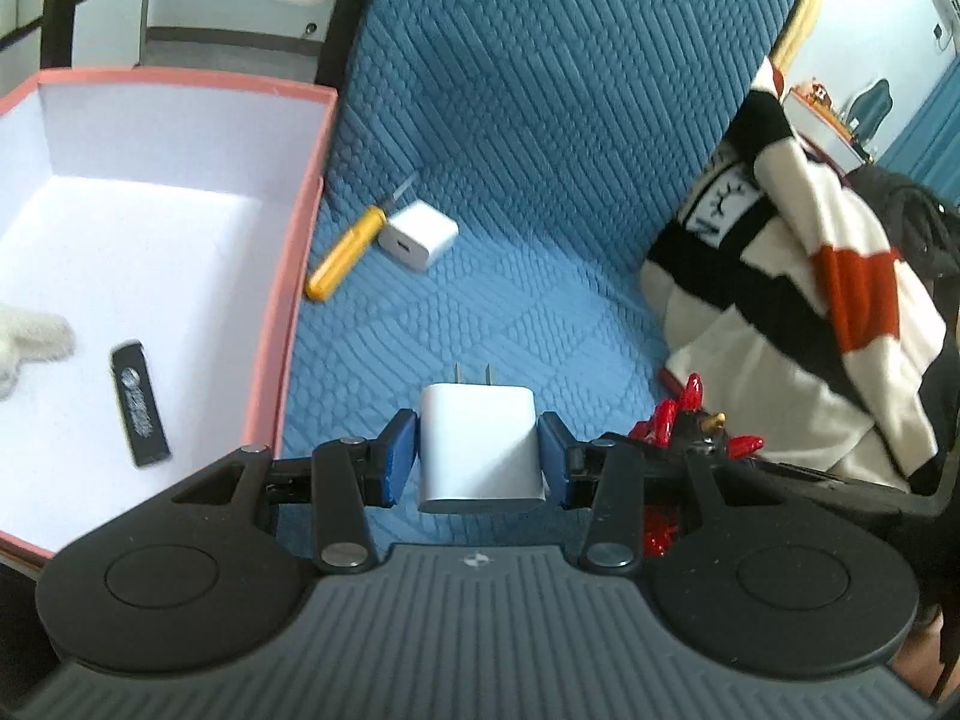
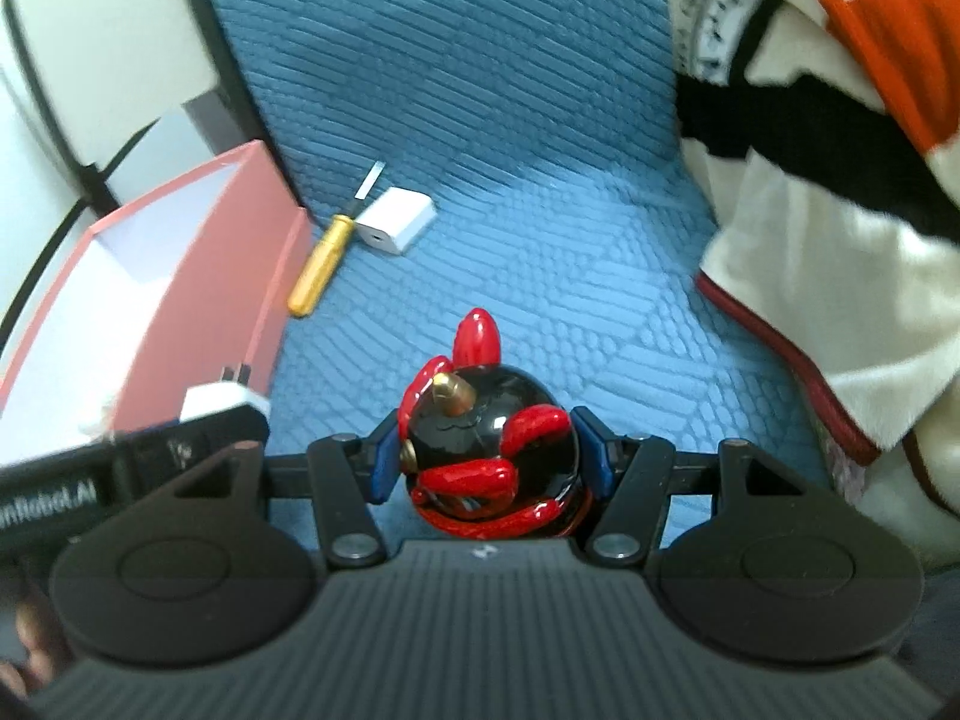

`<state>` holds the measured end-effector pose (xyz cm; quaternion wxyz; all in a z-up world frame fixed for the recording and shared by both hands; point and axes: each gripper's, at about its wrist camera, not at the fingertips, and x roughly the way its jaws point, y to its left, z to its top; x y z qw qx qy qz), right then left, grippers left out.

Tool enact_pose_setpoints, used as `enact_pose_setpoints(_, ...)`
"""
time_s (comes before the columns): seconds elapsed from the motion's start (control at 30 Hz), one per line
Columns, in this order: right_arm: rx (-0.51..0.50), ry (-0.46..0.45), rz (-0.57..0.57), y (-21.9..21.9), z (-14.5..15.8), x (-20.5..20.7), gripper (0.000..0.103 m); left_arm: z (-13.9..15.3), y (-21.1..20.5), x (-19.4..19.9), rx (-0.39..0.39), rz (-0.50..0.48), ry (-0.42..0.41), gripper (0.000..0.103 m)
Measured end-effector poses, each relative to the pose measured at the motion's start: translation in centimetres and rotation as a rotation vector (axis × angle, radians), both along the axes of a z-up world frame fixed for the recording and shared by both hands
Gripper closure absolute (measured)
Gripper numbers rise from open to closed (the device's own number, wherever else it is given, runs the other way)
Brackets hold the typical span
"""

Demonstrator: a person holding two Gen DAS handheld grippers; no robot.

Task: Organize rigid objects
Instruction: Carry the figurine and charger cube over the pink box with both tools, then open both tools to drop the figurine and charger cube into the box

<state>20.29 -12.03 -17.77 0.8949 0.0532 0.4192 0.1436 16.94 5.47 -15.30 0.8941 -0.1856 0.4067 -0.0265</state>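
Note:
My left gripper point(image 1: 478, 456) is shut on a white plug charger point(image 1: 478, 447), prongs pointing away, held above the blue mat just right of the pink box point(image 1: 297, 240). My right gripper point(image 2: 487, 459) is shut on a black and red glossy figurine point(image 2: 489, 456) over the mat. The figurine also shows in the left wrist view point(image 1: 690, 420). The left gripper with its charger point(image 2: 222, 402) shows at the left of the right wrist view. A second white charger point(image 1: 419, 235) point(image 2: 396, 221) and a yellow-handled screwdriver point(image 1: 347, 252) point(image 2: 318, 264) lie together on the mat beside the box.
The pink box point(image 2: 198, 276) holds a black USB stick point(image 1: 139, 403) and a white fluffy item point(image 1: 30, 342). A striped black, white and red garment point(image 1: 810, 312) point(image 2: 840, 180) is piled at the right. The blue quilted mat point(image 1: 540, 120) rises behind.

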Motion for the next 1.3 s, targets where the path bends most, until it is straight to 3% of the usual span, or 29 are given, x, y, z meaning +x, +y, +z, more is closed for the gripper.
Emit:
enact_pose_setpoints(0.47,0.051,-0.129,0.083,3.7,8.0,0.0,0.042,4.3,4.8,0.7,0.025,0.062,-0.042,0.053)
enact_pose_setpoints(0.83,0.086,-0.209,0.181,9.2,13.0,0.4,0.042,8.9,10.5,0.3,0.06,0.124,-0.109,0.053)
enact_pose_setpoints(1.03,0.095,-0.205,0.252,12.9,13.0,0.5,0.042,8.8,14.3,-0.6,0.079,0.169,-0.099,0.053)
enact_pose_setpoints(1.3,0.045,-0.115,0.346,17.8,9.3,0.3,0.042,3.8,18.0,-0.9,0.058,0.218,0.009,0.053)
